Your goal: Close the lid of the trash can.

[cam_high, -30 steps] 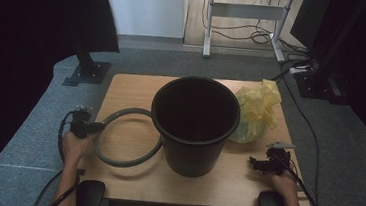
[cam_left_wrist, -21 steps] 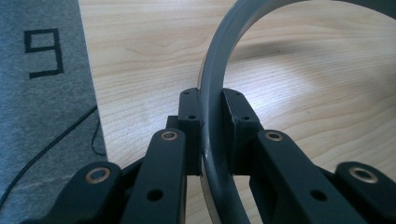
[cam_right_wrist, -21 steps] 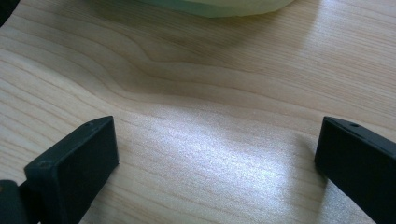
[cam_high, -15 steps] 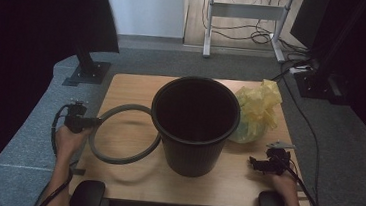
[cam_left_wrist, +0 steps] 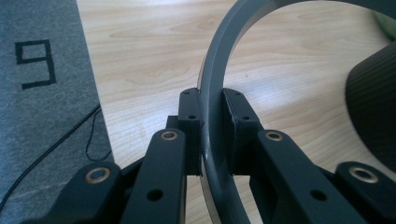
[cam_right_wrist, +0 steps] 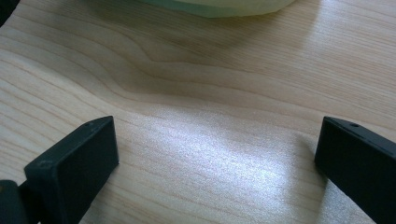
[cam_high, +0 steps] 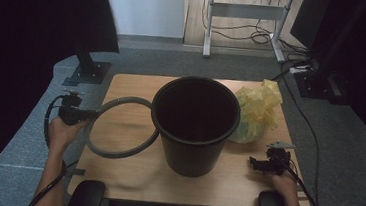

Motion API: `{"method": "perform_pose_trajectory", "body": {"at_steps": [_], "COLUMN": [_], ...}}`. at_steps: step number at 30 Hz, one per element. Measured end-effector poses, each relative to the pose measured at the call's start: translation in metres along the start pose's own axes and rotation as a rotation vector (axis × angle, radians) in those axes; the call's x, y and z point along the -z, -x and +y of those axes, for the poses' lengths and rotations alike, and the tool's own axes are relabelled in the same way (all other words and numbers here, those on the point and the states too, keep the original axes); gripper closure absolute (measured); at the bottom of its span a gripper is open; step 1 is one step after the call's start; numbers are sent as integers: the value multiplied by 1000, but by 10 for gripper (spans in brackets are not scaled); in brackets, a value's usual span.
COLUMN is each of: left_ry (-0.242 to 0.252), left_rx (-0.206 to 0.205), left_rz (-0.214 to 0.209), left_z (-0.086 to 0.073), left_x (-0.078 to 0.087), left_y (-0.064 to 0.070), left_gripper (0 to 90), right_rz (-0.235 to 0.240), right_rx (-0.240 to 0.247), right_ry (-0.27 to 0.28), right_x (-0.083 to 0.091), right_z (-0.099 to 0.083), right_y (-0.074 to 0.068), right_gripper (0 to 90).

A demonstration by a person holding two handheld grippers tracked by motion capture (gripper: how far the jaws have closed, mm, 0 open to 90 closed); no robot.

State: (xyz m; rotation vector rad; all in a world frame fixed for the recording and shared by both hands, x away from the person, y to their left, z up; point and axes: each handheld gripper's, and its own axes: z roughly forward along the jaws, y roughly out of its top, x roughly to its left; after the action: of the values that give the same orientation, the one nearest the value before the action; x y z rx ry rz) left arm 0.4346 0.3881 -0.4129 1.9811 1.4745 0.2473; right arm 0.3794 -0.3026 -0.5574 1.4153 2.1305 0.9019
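- grey ring [cam_high: 118, 127] held at the table's left side, its far arc just beside the black bin [cam_high: 194, 124]; whether they touch cannot be told
- left gripper [cam_high: 89, 113] clamps the ring's rim between its jaws
- right gripper [cam_high: 256, 162] rests low on the wooden table [cam_high: 137, 86], jaws wide apart, holding nothing; yellow bag [cam_high: 256, 109] beyond it

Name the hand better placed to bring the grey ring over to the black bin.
Left. Its hand-held gripper is already clamped on the grey ring beside the black bin; the right hand-held gripper rests open and empty.
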Motion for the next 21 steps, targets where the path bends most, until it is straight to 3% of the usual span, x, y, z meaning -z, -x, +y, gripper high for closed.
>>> {"method": "perform_pose_trajectory", "body": {"at_steps": [21], "left_ry": [22], "left_rx": [-20], "left_rz": [9], "left_z": [36], "left_x": [51], "left_y": [5], "left_gripper": [788], "right_rz": [1], "right_rx": [-2], "right_ry": [0], "right_x": [0], "right_z": [0], "right_y": [0], "right_gripper": [0]}}
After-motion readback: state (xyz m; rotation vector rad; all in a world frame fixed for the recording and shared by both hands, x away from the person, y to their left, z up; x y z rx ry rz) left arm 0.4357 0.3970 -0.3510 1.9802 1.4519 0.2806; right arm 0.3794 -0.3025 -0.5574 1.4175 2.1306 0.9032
